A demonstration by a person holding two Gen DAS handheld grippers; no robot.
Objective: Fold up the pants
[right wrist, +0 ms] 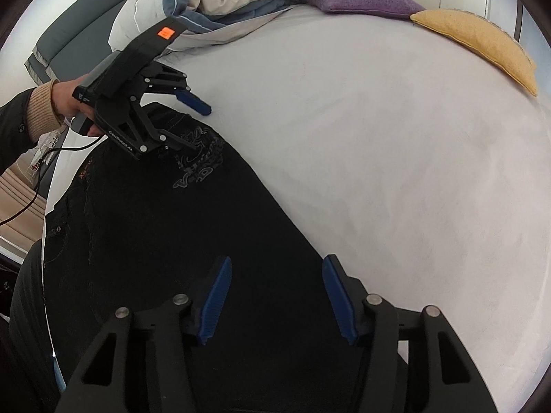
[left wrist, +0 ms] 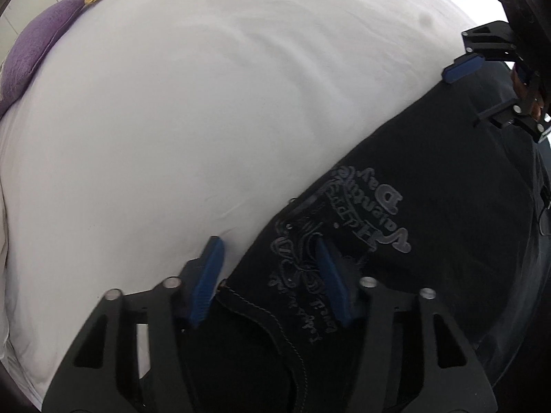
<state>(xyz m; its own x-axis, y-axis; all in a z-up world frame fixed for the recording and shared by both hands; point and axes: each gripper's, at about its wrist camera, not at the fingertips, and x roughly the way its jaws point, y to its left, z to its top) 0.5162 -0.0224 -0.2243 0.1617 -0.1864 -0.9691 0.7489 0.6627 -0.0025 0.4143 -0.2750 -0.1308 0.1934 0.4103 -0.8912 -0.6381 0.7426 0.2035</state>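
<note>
Black pants (left wrist: 430, 227) with a grey embroidered design (left wrist: 347, 213) lie flat on a white bed sheet (left wrist: 172, 120). My left gripper (left wrist: 270, 265) is open, low over the pants' edge, one blue finger (left wrist: 206, 282) over the sheet, the other on the cloth. In the right wrist view the left gripper (right wrist: 198, 125) hangs open above the embroidered end of the pants (right wrist: 172, 241). My right gripper (right wrist: 275, 296) is open just above the pants' other end, near their edge. It also shows in the left wrist view (left wrist: 482, 93), open.
A purple cushion (right wrist: 365, 0) and a yellow cushion (right wrist: 482, 44) lie at the far side of the bed. A bundled blue and beige blanket (right wrist: 220, 0) lies at the far left. The sheet (right wrist: 396, 155) stretches bare beyond the pants.
</note>
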